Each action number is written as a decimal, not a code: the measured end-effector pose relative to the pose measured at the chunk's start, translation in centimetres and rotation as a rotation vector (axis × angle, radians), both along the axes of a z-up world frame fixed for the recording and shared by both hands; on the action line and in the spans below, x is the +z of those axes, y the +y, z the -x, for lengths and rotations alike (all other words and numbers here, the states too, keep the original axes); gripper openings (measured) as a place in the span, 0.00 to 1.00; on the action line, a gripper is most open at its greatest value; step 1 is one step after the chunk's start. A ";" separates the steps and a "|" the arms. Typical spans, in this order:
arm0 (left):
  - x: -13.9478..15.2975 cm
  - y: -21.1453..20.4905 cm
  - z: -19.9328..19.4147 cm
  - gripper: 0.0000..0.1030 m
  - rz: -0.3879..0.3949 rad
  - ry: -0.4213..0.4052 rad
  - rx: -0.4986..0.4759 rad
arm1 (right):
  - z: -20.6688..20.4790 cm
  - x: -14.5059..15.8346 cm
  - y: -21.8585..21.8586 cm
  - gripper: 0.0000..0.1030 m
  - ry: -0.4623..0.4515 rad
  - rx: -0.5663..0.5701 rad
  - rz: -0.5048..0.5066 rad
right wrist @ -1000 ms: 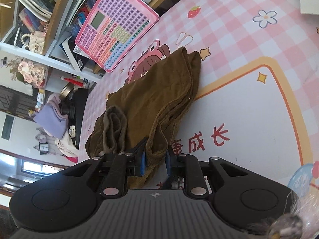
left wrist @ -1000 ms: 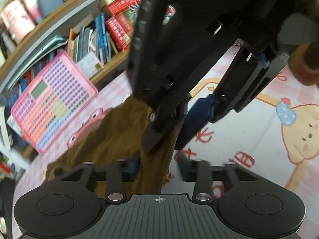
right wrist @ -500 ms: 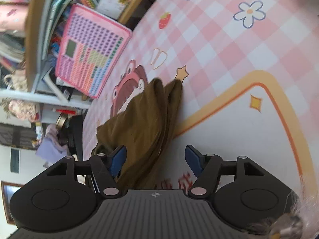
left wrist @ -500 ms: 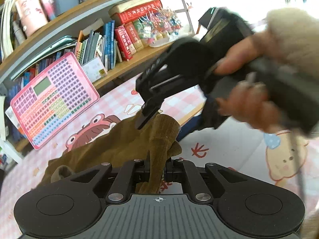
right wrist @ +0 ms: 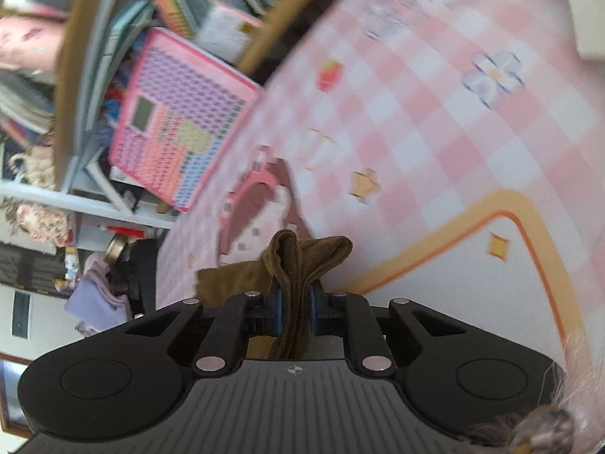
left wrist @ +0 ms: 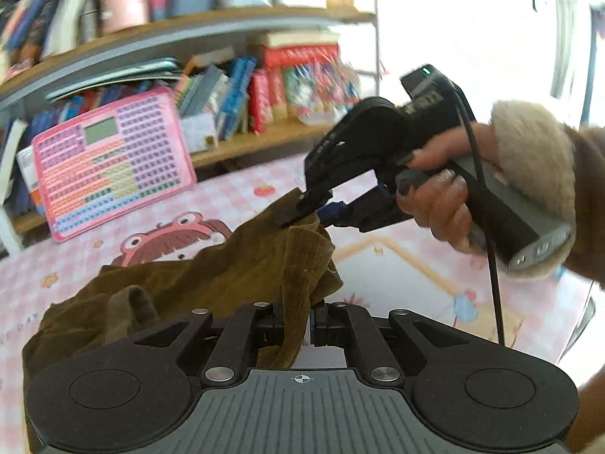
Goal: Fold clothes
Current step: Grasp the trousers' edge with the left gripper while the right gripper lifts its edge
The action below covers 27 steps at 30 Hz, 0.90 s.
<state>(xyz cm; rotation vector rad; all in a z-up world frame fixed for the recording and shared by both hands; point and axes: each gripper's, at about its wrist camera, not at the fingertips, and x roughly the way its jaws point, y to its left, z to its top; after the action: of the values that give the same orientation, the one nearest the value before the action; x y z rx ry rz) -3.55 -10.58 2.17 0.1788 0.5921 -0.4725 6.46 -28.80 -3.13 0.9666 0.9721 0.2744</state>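
Both tongs are clamped on the same olive-brown ribbed corduroy garment (left wrist: 211,276); the left tongs (left wrist: 295,325) are nearly shut, pads pinching a hanging fold of the cloth that drapes down between them; the right tongs (right wrist: 294,312) have just been closing and now squeeze a bunched ridge of the same fabric between their blue pads (right wrist: 279,310), the cloth poking up above the tips in a little folded peak.

In the left wrist view you can see the right tongs from outside too; a hand (left wrist: 442,193) with dark-painted nails wraps the grey handle, wrist in a fluffy tan fleece cuff (left wrist: 529,174), tool angled down and leftwards with its black tips biting the upper edge of the garment; a black cable hangs off the handle.

The garment itself is lifted at the two pinched points and slumps down from there to the tabletop (left wrist: 416,265) in a soft rumpled heap on the left; its texture is fine vertical ribbing, matte, fairly thick.

The tabletop is covered in a glossy pink-and-white checked cartoon mat (right wrist: 435,121) with a strawberry, a flower, stars and an orange-bordered white panel; a pink plastic toy keypad board (left wrist: 109,159) leans against the wooden bookshelf (left wrist: 227,22) behind, books blurry.
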 end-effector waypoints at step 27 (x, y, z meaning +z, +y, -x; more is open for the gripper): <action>-1.3 28.8 1.4 0.33 0.366 0.287 0.546 | -4.5 8.4 26.9 0.49 -0.241 0.218 0.244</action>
<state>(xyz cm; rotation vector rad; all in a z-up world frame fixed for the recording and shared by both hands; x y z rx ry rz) -5.00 18.21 0.89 -0.3997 0.7903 -0.0668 10.94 -1.90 5.23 0.5903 0.8660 0.4344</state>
